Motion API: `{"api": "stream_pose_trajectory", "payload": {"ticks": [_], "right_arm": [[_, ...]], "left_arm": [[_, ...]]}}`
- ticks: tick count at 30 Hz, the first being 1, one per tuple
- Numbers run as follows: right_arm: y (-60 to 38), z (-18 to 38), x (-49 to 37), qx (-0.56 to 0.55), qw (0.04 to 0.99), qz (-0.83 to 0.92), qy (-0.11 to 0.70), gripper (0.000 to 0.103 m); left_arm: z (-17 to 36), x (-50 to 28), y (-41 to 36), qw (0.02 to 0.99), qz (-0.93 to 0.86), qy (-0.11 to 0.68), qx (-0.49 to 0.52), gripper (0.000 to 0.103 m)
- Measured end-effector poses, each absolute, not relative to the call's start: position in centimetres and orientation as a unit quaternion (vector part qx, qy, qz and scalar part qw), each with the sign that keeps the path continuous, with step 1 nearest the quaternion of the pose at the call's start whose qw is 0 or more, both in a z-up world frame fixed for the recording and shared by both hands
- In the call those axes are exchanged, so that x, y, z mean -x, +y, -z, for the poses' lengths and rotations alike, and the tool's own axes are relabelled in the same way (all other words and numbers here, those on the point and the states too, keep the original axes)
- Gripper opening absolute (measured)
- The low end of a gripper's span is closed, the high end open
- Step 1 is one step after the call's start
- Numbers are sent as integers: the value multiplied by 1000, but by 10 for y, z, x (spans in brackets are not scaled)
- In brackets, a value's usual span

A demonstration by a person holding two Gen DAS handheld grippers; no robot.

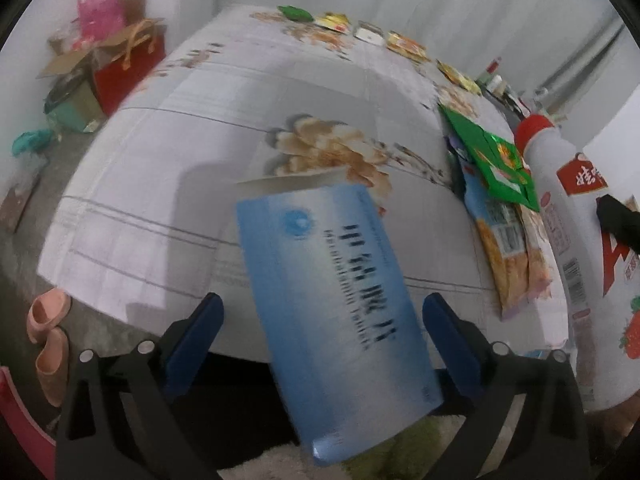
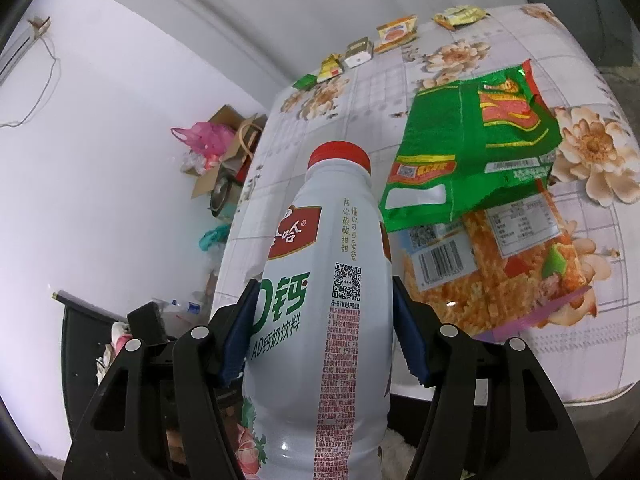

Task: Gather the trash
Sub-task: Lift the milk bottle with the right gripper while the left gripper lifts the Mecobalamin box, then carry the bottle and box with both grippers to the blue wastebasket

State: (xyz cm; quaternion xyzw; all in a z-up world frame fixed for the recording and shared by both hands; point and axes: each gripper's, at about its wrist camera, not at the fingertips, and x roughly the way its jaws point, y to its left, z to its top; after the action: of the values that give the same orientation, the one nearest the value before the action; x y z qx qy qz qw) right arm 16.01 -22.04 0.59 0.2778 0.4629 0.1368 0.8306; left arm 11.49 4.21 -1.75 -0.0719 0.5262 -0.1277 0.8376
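A light-blue medicine box [image 1: 336, 312] sits tilted and blurred between the blue pads of my left gripper [image 1: 322, 304]. The jaws stand wide and open, with a gap showing on each side of the box. My right gripper [image 2: 324, 286] is shut on a white milk-drink bottle [image 2: 320, 340] with a red cap, held upright over the table's near edge. The same bottle [image 1: 560, 220] shows at the right of the left wrist view. On the floral tablecloth [image 2: 580, 340] lie a green wrapper [image 2: 472, 152] and an orange snack bag [image 2: 520, 260], partly overlapping.
Several small wrappers [image 2: 396, 32] line the table's far edge. On the floor to the left stand a cardboard box with a pink plastic bag [image 1: 100, 20], a red gift bag [image 1: 132, 68] and pink slippers [image 1: 48, 336]. A dark gap lies below the table's near edge.
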Motion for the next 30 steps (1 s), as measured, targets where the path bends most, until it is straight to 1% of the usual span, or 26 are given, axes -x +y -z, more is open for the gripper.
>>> {"api": "stream_pose_trajectory", "payload": {"ticks": [6, 7, 8, 9, 16, 20, 23, 27, 30], "right_arm": [[-232, -4, -153, -290, 832, -132, 454, 60], [-234, -4, -151, -292, 832, -132, 453, 60], [-236, -3, -150, -293, 832, -132, 452, 60], [-240, -3, -148, -294, 833, -131, 450, 60], [-270, -4, -133, -314, 837, -122, 432, 60], [-299, -12, -115, -334, 845, -112, 401, 59], [-327, -20, -97, -350, 854, -88, 375, 59], [-384, -29, -54, -381, 865, -14, 325, 59], [-426, -26, -13, -407, 863, 57, 293, 59]], "left_arm": [[21, -117, 25, 850, 110, 515, 25, 97], [21, -117, 24, 853, 107, 510, 20, 96], [21, -117, 23, 856, 105, 506, 17, 88], [21, -118, 23, 859, 102, 502, 14, 82], [13, -121, 30, 861, 103, 497, 40, 79], [-13, -119, 22, 875, 117, 469, 35, 78], [-42, -119, 0, 885, 154, 439, 22, 78], [-89, -120, -55, 886, 243, 395, 3, 78], [-113, -121, -110, 867, 321, 382, -15, 78]]}}
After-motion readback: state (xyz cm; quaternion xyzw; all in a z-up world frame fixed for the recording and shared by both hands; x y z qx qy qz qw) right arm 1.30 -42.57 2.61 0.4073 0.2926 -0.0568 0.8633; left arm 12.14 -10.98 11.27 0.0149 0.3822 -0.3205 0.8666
